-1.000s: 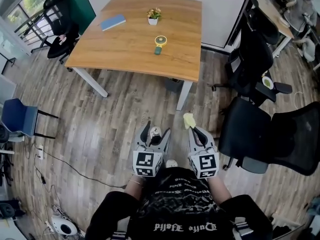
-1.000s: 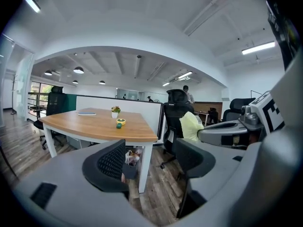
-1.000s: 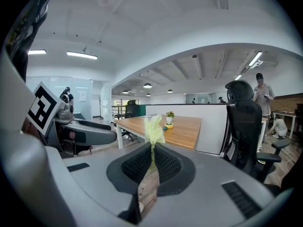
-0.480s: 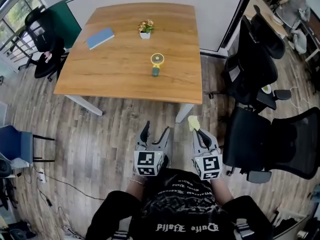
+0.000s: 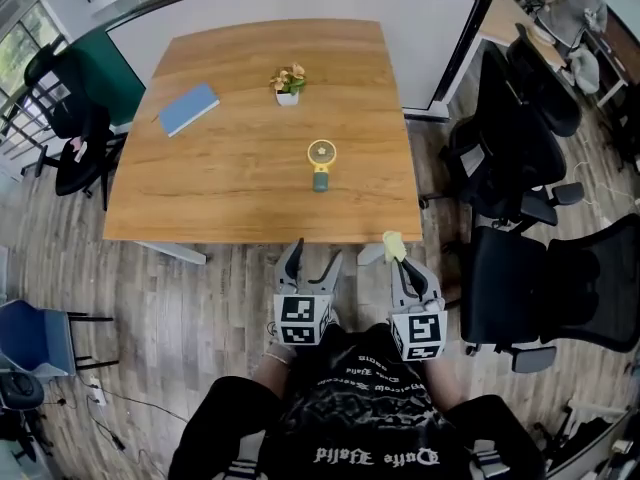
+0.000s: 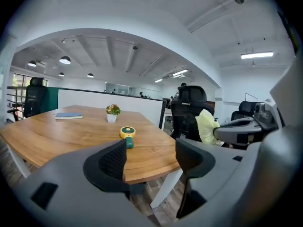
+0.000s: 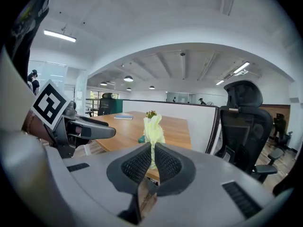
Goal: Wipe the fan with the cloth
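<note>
Fan (image 5: 320,158) lies flat on the table (image 5: 200,198), yellow head away from you and green handle toward you, a little right of the middle. It is well apart from both your grippers.

Your right gripper (image 5: 399,261) has its jaws pressed together on the cloth (image 5: 393,245). The pale yellow cloth stands up in a bunch past the jaw tips.

Your left gripper (image 5: 313,257) has its jaws spread wide with nothing between them; its own view looks through the gap at the table edge and the fan beyond.

Both grippers sit side by side just short of the table's near edge, over the wood floor (image 5: 200,308). A small potted plant (image 5: 288,82) stands beyond the fan, a blue book (image 5: 188,109) lies to the far left, and black chairs (image 5: 510,158) stand to your right.
</note>
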Available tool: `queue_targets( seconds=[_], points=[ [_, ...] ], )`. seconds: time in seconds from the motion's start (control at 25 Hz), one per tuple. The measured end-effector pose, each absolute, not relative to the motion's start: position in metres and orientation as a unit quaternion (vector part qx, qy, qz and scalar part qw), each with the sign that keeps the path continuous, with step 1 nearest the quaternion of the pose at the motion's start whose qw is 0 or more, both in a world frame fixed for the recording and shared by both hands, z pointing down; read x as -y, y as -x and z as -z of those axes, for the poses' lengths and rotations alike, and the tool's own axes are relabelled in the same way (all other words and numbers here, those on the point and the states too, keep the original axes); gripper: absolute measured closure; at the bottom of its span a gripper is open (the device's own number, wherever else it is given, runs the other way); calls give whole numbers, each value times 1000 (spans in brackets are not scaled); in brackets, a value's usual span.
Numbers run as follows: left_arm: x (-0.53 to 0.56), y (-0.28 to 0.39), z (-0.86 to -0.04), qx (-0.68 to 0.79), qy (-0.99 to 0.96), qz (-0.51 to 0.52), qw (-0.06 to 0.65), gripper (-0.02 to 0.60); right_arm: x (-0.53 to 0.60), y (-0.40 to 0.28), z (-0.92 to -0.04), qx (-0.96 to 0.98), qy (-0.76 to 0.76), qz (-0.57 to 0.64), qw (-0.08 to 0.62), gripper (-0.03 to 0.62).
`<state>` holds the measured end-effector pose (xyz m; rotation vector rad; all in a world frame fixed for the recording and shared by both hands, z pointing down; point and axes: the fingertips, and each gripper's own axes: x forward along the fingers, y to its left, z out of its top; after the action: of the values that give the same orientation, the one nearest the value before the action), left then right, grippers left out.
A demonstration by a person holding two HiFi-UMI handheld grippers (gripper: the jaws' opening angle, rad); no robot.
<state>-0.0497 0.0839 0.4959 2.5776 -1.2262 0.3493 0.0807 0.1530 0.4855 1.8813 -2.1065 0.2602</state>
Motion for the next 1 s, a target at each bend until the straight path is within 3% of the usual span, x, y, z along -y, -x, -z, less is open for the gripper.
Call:
queue_targets(
  seconds=[0.44, 1.0],
  points=[
    [-20, 57, -513, 441, -871, -143, 163, 239, -83, -74, -484, 745, -637, -107, 166, 565],
    [72, 19, -561, 488, -820, -200, 224, 238, 47, -104, -488, 803, -559, -111, 177, 563]
  ],
)
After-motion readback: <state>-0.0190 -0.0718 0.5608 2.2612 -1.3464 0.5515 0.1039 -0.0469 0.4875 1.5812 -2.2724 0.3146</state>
